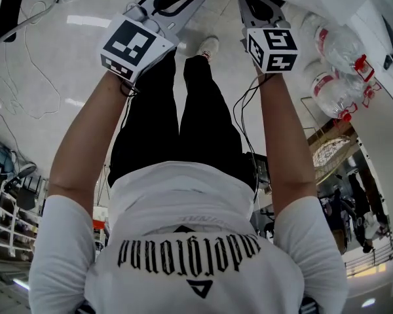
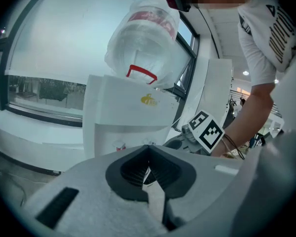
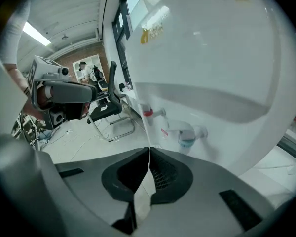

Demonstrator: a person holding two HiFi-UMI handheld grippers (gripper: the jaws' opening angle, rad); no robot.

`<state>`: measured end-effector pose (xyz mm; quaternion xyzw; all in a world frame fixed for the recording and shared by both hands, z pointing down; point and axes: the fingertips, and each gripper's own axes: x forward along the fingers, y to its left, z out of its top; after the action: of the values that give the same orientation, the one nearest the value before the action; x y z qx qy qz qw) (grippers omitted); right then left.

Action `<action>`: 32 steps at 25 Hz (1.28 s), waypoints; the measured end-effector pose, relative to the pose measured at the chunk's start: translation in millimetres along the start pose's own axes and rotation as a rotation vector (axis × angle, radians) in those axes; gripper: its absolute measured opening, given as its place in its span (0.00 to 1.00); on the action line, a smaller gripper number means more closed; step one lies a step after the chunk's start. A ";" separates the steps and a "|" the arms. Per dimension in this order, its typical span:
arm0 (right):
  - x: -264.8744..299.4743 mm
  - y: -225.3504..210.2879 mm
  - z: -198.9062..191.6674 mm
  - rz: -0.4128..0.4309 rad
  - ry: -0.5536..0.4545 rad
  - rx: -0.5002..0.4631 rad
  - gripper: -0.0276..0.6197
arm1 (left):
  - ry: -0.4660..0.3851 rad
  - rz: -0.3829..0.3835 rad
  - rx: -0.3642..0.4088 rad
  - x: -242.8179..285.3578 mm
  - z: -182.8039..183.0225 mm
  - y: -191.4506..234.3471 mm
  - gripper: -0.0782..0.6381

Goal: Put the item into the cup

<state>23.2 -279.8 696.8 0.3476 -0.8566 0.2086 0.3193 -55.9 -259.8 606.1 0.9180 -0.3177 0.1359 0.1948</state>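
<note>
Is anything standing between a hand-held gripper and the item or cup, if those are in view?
No item or cup shows clearly, so no obstacle can be named. The left hand-held gripper and the right hand-held gripper, both with jaws together and empty, point at the water dispenser with only open air before them.

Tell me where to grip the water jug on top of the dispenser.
Take the red handle: a thin loop standing off the water jug and facing the left gripper. Come straight in from the front; the jug's round body looks too wide for the jaws.
</note>
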 end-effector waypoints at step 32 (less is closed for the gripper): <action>-299.8 68.0 211.6 -0.023 -0.332 -0.122 0.06 | -0.227 0.005 0.076 -132.1 250.2 -122.9 0.13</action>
<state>54.8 -218.2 330.1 0.3668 -0.9047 0.0923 0.1963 -46.8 -212.1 301.5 0.9333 -0.3348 0.0437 0.1225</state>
